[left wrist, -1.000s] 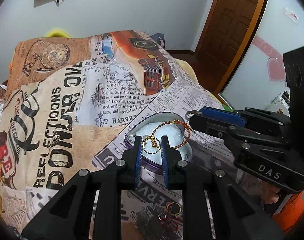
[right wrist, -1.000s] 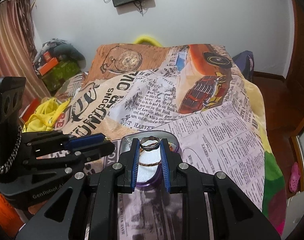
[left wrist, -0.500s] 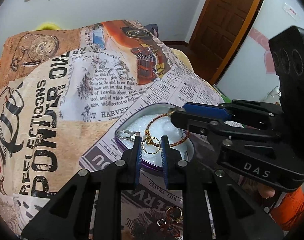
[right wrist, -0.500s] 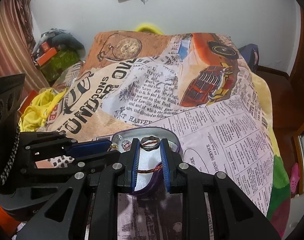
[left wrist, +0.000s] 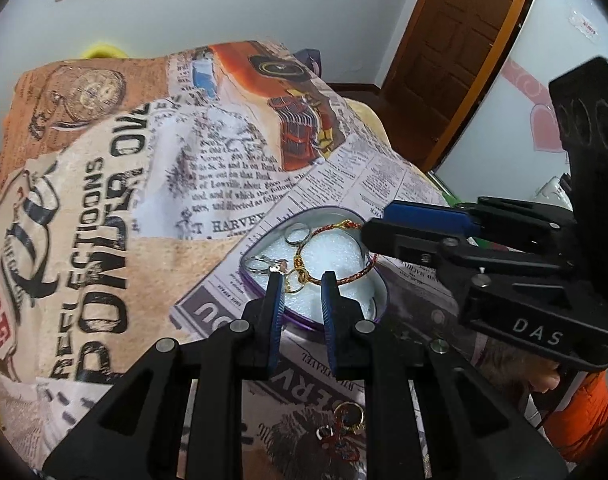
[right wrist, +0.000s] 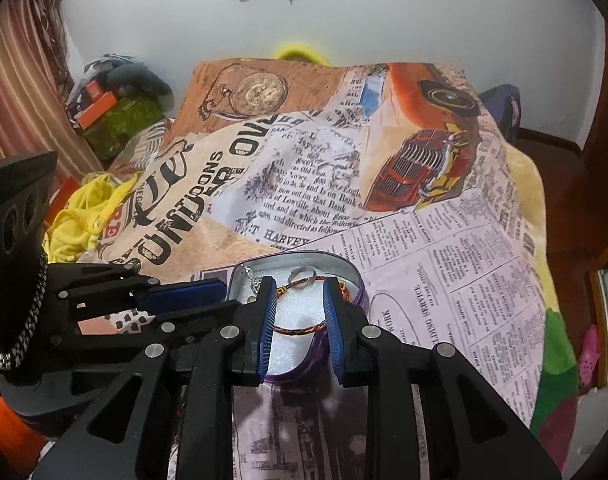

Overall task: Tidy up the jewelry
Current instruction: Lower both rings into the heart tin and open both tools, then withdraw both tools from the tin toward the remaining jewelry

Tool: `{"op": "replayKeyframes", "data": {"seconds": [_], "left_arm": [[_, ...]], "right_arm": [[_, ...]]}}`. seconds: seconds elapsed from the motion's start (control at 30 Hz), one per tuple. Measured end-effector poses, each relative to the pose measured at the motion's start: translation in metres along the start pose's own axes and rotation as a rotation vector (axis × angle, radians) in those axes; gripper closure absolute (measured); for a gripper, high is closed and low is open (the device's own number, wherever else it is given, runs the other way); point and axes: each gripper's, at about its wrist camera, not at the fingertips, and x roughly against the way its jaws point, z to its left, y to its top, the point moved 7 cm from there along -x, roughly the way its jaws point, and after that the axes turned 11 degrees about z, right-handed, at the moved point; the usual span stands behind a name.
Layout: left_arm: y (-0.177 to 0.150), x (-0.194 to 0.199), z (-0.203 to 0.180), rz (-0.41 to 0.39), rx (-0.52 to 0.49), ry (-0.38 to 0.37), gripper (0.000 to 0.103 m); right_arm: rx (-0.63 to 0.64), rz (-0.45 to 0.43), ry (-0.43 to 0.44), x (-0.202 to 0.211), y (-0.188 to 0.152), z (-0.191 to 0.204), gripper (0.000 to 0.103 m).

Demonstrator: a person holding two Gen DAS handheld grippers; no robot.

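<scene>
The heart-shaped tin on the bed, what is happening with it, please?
A person holds two grippers over the heart-shaped tin on the printed blanket. Both the left gripper and the right gripper are open and empty. A braided bracelet, a silver ring and gold rings lie inside; more jewelry waits outside.

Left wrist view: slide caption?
Open left hand-held gripper over heart-shaped tin holding gold ring, braided bracelet.

right gripper (left wrist: pixel 374 226) over tin (left wrist: pixel 378 292)
</scene>
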Motion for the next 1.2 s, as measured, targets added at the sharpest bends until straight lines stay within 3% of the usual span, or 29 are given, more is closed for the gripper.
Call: {"op": "replayKeyframes", "data": {"seconds": [0.57,0.73,1.03,1.2], "left_arm": [[-0.023,0.077,-0.004,-0.082,0.023,0.077,0.081],[-0.037,0.085,-0.007,-0.075,0.023,0.081,0.076],[-0.075,0.077,-0.006,-0.027,0.049,0.074,0.076],[-0.094,0.07,0.003,-0.006,0.1,0.049,0.076]], "right_arm": [[-0.003,-0.067,-0.057,0.056,-0.02,0.018,0.081],[0.002,-0.068,-0.086,0.062,-0.035,0.023,0.067],[-0.014,-0.009,-0.085,0.047,-0.068,0.029,0.066],[-0.006,0.064,-0.071,0.018,-0.091,0.04,0.066]]}}
